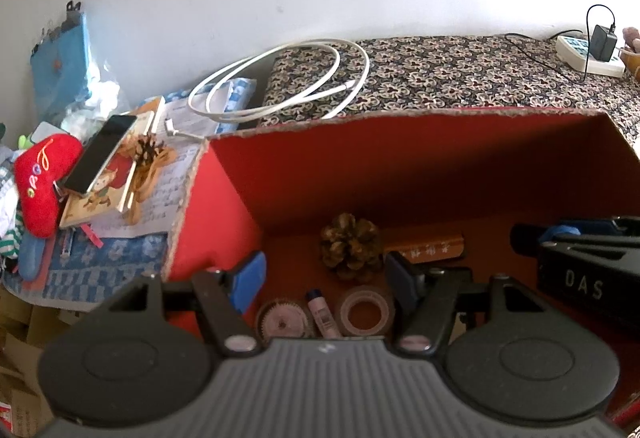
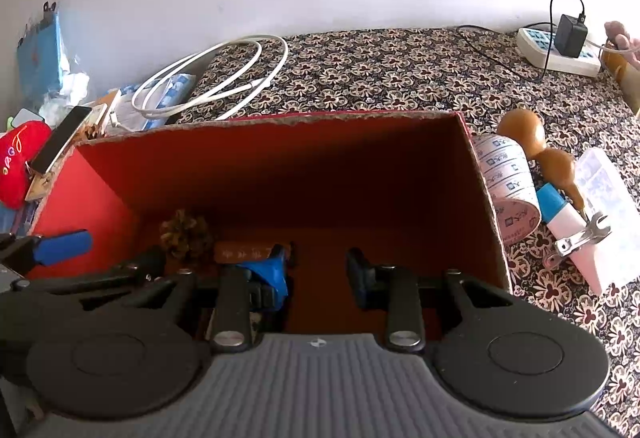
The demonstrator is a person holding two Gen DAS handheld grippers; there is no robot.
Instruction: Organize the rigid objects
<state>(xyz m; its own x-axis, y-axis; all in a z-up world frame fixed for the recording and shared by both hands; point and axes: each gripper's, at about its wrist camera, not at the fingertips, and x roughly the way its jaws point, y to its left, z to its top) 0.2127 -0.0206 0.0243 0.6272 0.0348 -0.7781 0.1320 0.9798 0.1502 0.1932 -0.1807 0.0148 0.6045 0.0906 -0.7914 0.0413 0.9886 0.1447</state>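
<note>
Box (image 2: 100, 194): red cardboard, sits on the patterned bed cover (image 2: 380, 70), both claws hanging over its open top. Inside already: pinecone (image 1: 351, 246), brown tube (image 1: 424, 247), gear wheel (image 1: 284, 323), small lip-balm stick (image 1: 322, 314), clear tape roll (image 1: 366, 312).

Left claw (image 1: 326, 280) spread wide, nothing between the fingers. Right claw (image 2: 318, 272) also parted and empty, narrower gap.

Reads as between drops: both claws free, next item not yet picked.

Still outside, just right of the box: label-tape roll (image 2: 508, 178), gourd (image 2: 536, 146), blue-and-white tube (image 2: 564, 214), small wrench (image 2: 588, 234), clear plastic case (image 2: 604, 178).

Next move likely for the right claw: lift out of the box, swing right to that cluster. Label roll is touching the box wall, so the gap needs widening first and the approach should come from above. Wrench is flat and lies on the tube, awkward pick.
</note>
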